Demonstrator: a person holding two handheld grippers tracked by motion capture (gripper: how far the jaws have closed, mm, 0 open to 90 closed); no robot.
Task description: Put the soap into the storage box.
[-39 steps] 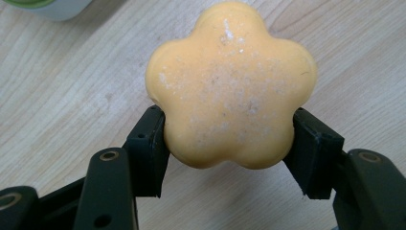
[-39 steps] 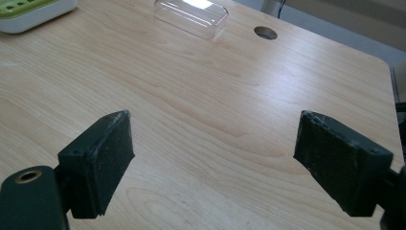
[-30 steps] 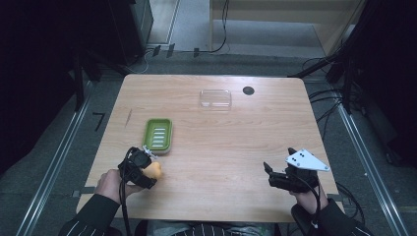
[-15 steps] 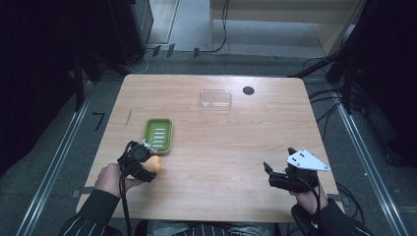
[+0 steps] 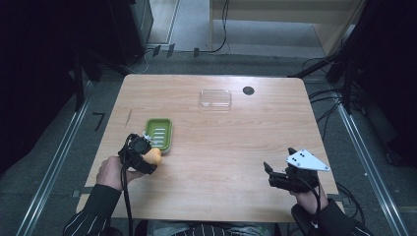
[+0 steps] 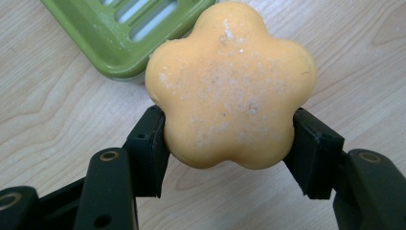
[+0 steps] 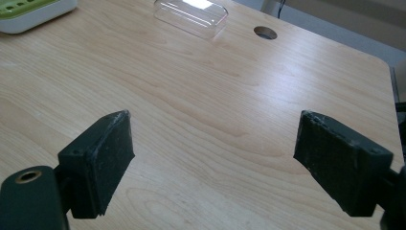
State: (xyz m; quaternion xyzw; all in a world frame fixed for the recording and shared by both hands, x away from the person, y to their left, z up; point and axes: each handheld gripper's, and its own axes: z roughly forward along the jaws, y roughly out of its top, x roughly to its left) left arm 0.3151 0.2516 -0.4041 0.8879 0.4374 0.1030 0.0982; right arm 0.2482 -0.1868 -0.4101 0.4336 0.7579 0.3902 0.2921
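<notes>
A: Nearest the person, at the left front of the wooden table point(image 5: 236, 147): left gripper point(image 5: 147, 156) clamped on a flower-shaped orange soap point(image 5: 154, 156).

B: Confirmed from the left gripper view. Black jaws pressed against both sides of the soap point(image 6: 231, 86), pale speckles across its top. Hard to tell whether resting on the wood or held just above it.

A: Just beyond the soap: green soap dish point(image 5: 159, 134), slotted floor, near corner just beside the soap. Same dish point(image 6: 129, 33) at the top left of the left gripper view.

B: Touching or apart?

A: Cannot tell; soap overlaps the dish rim in that view.

B: At the right front: right gripper point(image 5: 273, 173), grey three-cornered plate on top, held by a hand in a striped sleeve. Jaws spread wide in the right gripper view point(image 7: 213, 167), bare wood between them, nothing gripped.

A: Farther back, towards the middle of the far edge: clear plastic lid point(image 5: 215, 98), lying flat, well apart from dish and soap. Also seen from the right gripper point(image 7: 191, 17).

B: Just beside it, to its right: round dark hole point(image 5: 248, 90) in the tabletop.
</notes>
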